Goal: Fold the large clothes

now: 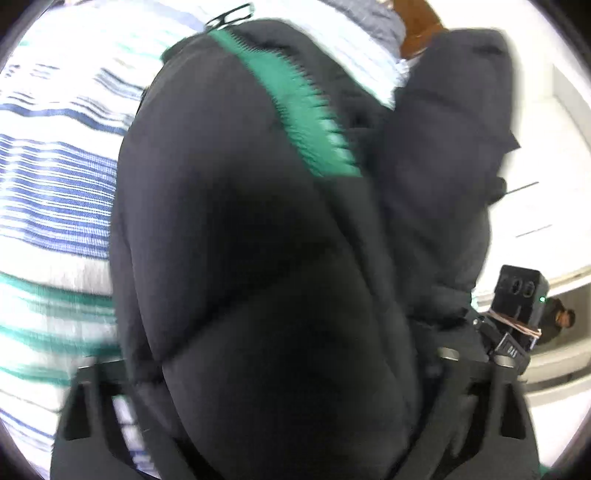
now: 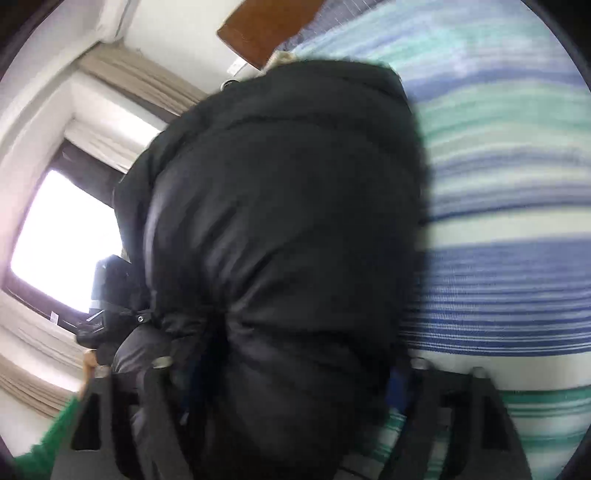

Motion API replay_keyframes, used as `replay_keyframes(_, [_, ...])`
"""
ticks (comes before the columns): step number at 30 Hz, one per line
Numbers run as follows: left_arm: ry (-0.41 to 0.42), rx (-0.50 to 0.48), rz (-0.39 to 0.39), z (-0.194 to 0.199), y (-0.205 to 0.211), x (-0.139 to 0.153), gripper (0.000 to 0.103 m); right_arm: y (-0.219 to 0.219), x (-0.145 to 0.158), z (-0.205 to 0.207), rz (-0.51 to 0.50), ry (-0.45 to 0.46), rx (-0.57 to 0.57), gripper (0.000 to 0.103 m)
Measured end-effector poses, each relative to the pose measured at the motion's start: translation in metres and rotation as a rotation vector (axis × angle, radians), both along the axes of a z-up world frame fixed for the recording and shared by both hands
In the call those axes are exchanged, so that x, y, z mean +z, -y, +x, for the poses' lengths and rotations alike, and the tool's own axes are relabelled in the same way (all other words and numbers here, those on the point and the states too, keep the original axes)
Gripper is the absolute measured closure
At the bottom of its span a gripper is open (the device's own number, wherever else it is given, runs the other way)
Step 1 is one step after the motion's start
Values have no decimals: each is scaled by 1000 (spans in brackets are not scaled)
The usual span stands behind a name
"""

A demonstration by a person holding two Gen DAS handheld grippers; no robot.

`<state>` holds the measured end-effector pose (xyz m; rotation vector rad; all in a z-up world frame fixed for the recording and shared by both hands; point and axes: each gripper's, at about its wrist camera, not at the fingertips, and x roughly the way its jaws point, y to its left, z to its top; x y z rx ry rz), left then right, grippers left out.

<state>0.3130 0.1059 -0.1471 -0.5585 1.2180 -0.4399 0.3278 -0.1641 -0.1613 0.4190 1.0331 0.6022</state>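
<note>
because the black puffy jacket (image 1: 258, 240) is bulky and slippery, it is carried bunched between the two claws rather than laid flat, and it hangs just above the striped bedspread (image 1: 55, 192) of the bed. a green zip strip (image 1: 306, 110) runs down its front in the left view, which suggests that the front faces that camera. the left claw (image 1: 291, 424) has a thick fold of the jacket filling the gap between its fingers (image 1: 92, 417), so it appears to grip the cloth, though blur hides the pads. the right claw (image 2: 291, 424) likewise holds a gathered wad of the jacket (image 2: 280, 221), its fingers (image 2: 476, 417) set fairly wide to take the padding. each claw shows in the other's view, close by, probably to bring two edges together for a fold. a brown headboard (image 2: 266, 29) and a window (image 2: 62, 240) lie beyond.
</note>
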Motion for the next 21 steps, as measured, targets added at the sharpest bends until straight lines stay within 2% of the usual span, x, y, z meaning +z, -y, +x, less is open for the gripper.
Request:
replay_keyframes(2, [40, 13, 12, -16, 4, 15, 38, -9, 20, -19, -62, 90, 36, 44])
replay_keyframes(4, [104, 19, 36, -33, 10, 33, 46, -17, 41, -39, -91, 168, 59, 45])
replay_keyframes(6, [159, 34, 31, -48, 9, 53, 47, -21, 58, -54, -86, 229, 70, 46])
replay_keyframes(8, [198, 55, -8, -56, 9, 74, 47, -21, 81, -68, -65, 311, 77, 46])
replay_keyframes(11, [259, 63, -15, -47, 11, 110, 47, -20, 113, -70, -24, 402, 81, 46])
replay_keyframes(14, [326, 71, 4, -18, 15, 141, 47, -16, 136, -42, 18, 455, 87, 46])
replay_keyframes(16, [355, 78, 28, 14, 20, 154, 47, -15, 144, -9, 33, 470, 99, 46])
replay_keyframes(19, [361, 88, 72, 55, 34, 151, 44, -11, 130, 38, 58, 426, 111, 46])
replay_keyframes(21, [323, 108, 90, 83, 46, 125, 37, -4, 108, 76, 63, 352, 90, 45])
